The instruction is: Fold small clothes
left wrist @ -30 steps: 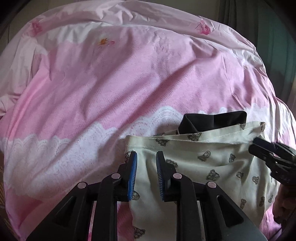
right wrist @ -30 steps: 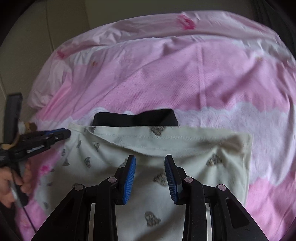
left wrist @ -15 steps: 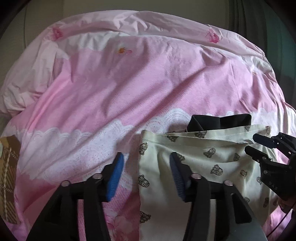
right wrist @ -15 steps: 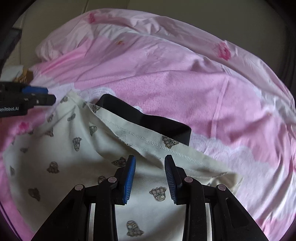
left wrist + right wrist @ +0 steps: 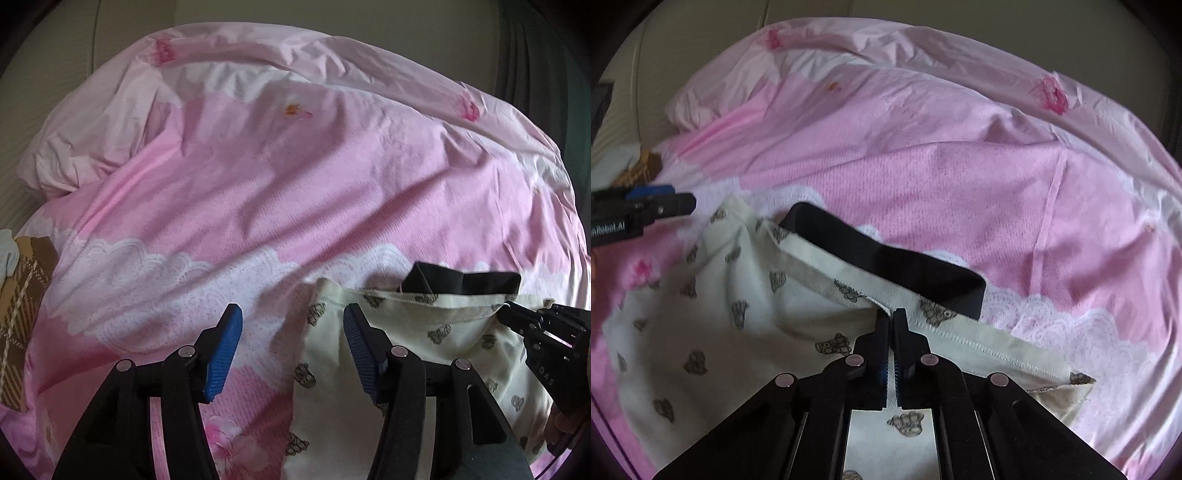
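A small cream garment printed with grey bears [image 5: 424, 354] [image 5: 746, 332] lies on the pink bedcover, its black waistband [image 5: 461, 282] [image 5: 886, 258] at the far edge. My left gripper [image 5: 291, 332] is wide open above the garment's left edge, holding nothing. My right gripper [image 5: 891, 317] is shut on the garment's stitched cream edge just below the waistband. It shows at the right of the left wrist view [image 5: 524, 325]. The left gripper appears at the left of the right wrist view [image 5: 665, 201].
The pink quilt with white lace bands [image 5: 295, 177] [image 5: 960, 147] covers the bed. A brown plaid cloth [image 5: 22, 295] lies at the left edge. A beige wall [image 5: 258, 22] stands behind the bed.
My left gripper opened wide and moved left off the garment. My right gripper moved forward and closed on the garment's stitched edge.
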Available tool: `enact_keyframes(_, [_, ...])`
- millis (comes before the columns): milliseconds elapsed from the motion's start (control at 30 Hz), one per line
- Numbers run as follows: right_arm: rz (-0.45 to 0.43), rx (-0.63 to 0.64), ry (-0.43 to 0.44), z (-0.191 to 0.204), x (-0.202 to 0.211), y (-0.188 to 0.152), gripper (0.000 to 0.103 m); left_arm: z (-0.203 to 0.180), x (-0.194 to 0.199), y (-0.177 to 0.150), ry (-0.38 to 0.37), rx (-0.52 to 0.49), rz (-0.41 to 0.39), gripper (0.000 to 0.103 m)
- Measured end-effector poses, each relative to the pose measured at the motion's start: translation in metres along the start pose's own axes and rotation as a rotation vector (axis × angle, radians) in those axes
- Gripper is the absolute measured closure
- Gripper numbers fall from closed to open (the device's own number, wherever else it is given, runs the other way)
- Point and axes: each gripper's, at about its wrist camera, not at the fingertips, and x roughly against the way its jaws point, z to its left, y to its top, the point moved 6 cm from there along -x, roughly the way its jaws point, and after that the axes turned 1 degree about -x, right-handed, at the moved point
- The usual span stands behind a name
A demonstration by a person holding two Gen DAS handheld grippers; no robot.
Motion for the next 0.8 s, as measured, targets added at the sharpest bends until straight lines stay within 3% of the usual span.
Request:
enact_keyframes(200, [0.064,-0.049,0.009,-0.014,-0.023,0.012,0.1,0.002,-0.003,0.006,0.005,0.01,-0.002,0.047])
enact_keyframes(300, [0.05,-0.054,0.015,-0.013,-0.019,0.018,0.098,0.005,-0.003,0.004,0.006,0.008,-0.001,0.047])
enact_keyframes(367, [0.03,-0.05,0.037,-0.008,-0.011,0.02,0.091,0.009,-0.001,0.004,0.006,0.012,-0.003,0.047])
enact_keyframes(433, [0.002,-0.031,0.064,0.0,-0.004,0.024,0.068,0.013,0.001,0.003,0.007,0.014,-0.006,0.047])
enact_keyframes(500, [-0.011,0.016,0.066,0.011,-0.001,0.027,0.057,0.018,0.001,0.003,0.009,0.023,-0.008,0.046])
enact_keyframes(733, [-0.003,0.155,0.146,0.055,-0.008,0.034,0.057,0.031,0.004,0.002,0.015,0.03,-0.007,0.046])
enact_keyframes(800, [0.002,0.202,0.088,0.064,-0.014,0.034,0.057,0.032,0.004,0.0,0.014,0.023,-0.005,0.046])
